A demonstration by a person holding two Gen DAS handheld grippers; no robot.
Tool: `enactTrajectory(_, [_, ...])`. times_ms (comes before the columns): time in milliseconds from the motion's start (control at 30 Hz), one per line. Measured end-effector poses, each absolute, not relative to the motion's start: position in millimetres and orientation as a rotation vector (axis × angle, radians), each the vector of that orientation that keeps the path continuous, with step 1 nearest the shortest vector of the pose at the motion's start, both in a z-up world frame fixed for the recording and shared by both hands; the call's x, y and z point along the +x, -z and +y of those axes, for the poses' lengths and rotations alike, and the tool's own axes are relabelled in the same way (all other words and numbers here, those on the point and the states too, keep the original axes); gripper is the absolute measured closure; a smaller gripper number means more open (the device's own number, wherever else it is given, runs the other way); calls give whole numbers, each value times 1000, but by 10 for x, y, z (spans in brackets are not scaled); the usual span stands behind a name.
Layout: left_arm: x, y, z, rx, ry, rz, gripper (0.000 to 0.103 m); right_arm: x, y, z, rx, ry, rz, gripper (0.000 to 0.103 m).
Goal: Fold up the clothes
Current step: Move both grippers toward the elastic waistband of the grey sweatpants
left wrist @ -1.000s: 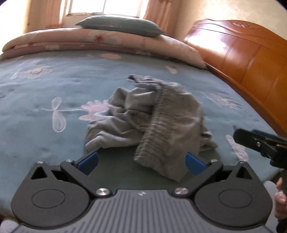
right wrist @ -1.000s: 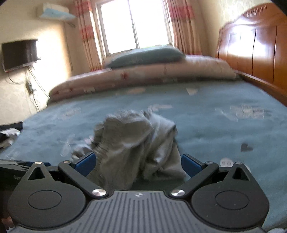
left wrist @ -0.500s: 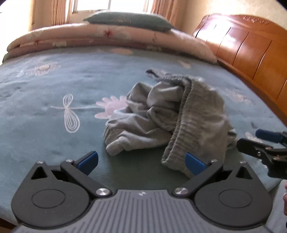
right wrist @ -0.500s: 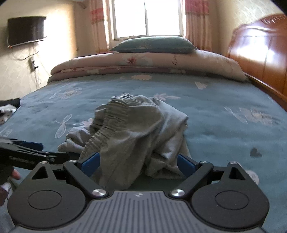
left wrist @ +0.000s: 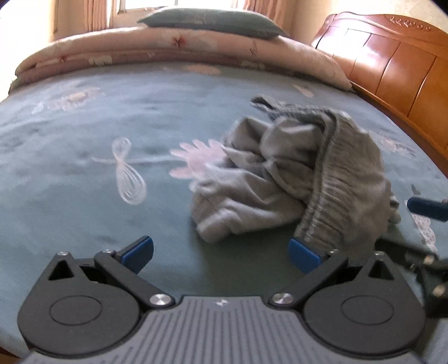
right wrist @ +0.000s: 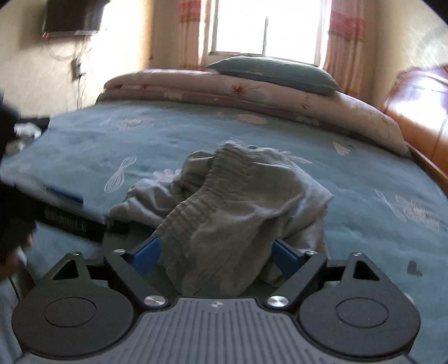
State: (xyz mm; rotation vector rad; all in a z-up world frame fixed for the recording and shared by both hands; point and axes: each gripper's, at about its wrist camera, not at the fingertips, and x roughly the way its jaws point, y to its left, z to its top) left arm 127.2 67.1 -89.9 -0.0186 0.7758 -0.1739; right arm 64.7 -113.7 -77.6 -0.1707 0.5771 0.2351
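- Right gripper (right wrist: 215,254): blue pads spread wide, nothing pinched. The near flap of the grey shorts (right wrist: 224,212) lies right between the pads and reaches down almost to the gripper body; whether cloth touches the pads I cannot tell.
- Left gripper (left wrist: 221,252): likewise spread wide and empty. Between its pads is only bare bedspread (left wrist: 84,196); the shorts (left wrist: 294,182) lie ahead and off to its right, with the waistband end dropping just behind the right pad.
- Shorts sit in a crumpled heap near the front edge of the bed, well short of the rolled quilt (left wrist: 182,53) and pillow (left wrist: 212,19) at the far end, and apart from the wooden headboard (left wrist: 392,61) on the right.
- Ribbed waistband (right wrist: 204,201) runs as a ridge from the far top of the heap down toward the near side, ending close in front of the right gripper (long axis roughly near-to-far, leaning left in the right wrist view).
- Judgement: right gripper is the nearer and better lined up; closing would likely catch the waistband end. The left one would need to shift right, or reach for the loose leg fabric on the heap's left side.
- Folding itself not yet begun; the heap wants lifting and spreading flat first.
- Risk: a pinch into the bunch may take several layers at once.
- Both views are somewhat blurred, so fine edges are uncertain.
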Motion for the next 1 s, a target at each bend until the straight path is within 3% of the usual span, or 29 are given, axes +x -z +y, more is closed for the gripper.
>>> enactTrajectory(133, [1288,868,812,45,126,774,2,674,849,-873,-263,-252,590,25])
enactTrajectory(467, [1272,796,1039,29,167,755,7,712,1154,-334,-559,-177,600,25])
enactTrajectory(1000, [1453,758,477,-41,433,794,6,782,1015,-1216,-465,74,625,25])
